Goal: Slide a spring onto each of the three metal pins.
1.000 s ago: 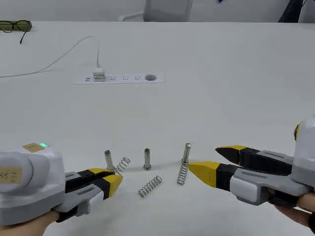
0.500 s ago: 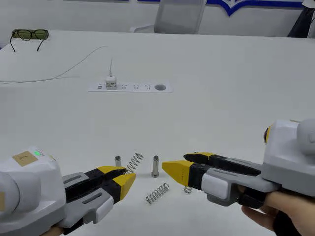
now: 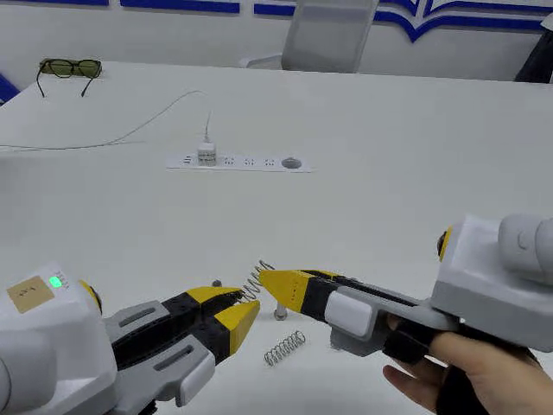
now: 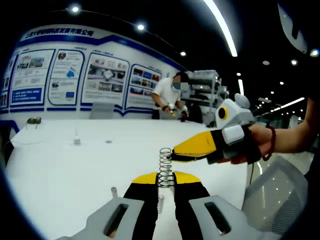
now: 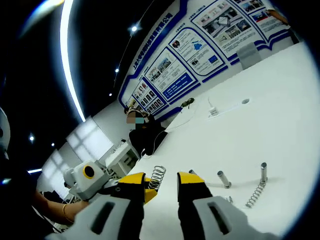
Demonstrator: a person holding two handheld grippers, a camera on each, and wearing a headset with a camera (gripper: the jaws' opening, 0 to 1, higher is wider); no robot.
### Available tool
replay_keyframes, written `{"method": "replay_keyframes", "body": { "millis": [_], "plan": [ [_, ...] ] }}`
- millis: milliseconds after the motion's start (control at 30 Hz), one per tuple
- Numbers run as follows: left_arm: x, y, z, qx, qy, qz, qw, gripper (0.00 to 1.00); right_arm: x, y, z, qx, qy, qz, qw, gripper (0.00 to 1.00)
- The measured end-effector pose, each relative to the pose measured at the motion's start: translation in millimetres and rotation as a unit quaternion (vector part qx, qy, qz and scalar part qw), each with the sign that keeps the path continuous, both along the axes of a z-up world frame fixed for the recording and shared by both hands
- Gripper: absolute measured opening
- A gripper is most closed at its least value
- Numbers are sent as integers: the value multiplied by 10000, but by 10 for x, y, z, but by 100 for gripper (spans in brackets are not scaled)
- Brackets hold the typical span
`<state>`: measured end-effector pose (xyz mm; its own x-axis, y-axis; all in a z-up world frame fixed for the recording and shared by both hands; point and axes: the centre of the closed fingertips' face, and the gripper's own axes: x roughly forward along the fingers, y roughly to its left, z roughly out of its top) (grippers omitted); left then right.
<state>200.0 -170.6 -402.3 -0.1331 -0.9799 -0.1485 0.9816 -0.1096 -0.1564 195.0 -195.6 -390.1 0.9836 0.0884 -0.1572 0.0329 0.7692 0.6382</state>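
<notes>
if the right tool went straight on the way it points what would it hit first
Most likely the spring pinched in the left tool: it stands just ahead of the open tips of the right tool. Depth is unclear, so it could pass beside.

You work in office-like demo lab: long white table, swivel chair behind it, power strip with cable, blue-trimmed display boards along wall, ceiling strip lights, another person beside equipment shelving.

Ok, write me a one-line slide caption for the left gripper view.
Left gripper holds a spring pinched between its jaws, the right gripper close beside it.
</notes>
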Motion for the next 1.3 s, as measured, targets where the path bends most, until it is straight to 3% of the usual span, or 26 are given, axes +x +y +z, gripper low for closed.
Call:
{"method": "replay_keyframes", "body": {
  "millis": [67,233,533,733,833,933,1067,1133,1300],
  "plan": [
    [-13,4,14,-68,-225,-12,9997,10,13,17,3,58,-31,10,10000,24],
    [-53,13,35,-130,-311,-106,9994,10,35,62,-9,210,-57,35,9998,21],
    [-78,20,103,-237,-267,-148,9993,10,63,132,58,593,-278,81,9978,13],
    [-80,29,103,-192,-277,-165,9993,11,61,149,63,620,-336,122,9974,12],
    [-87,34,95,-84,-311,-167,9993,11,62,167,67,505,-352,178,9979,11],
    [-95,38,99,-7,-575,-195,9982,11,62,193,92,294,-380,249,9985,11],
    [-73,42,26,340,-617,-156,9974,12,73,238,111,-193,-377,395,9983,11],
    [-77,38,7,342,-744,-191,9965,14,81,235,135,-333,-402,396,9978,11],
    [-75,54,-72,511,-803,-160,9953,19,114,247,165,-1057,-399,557,9920,11]
  ]
}}
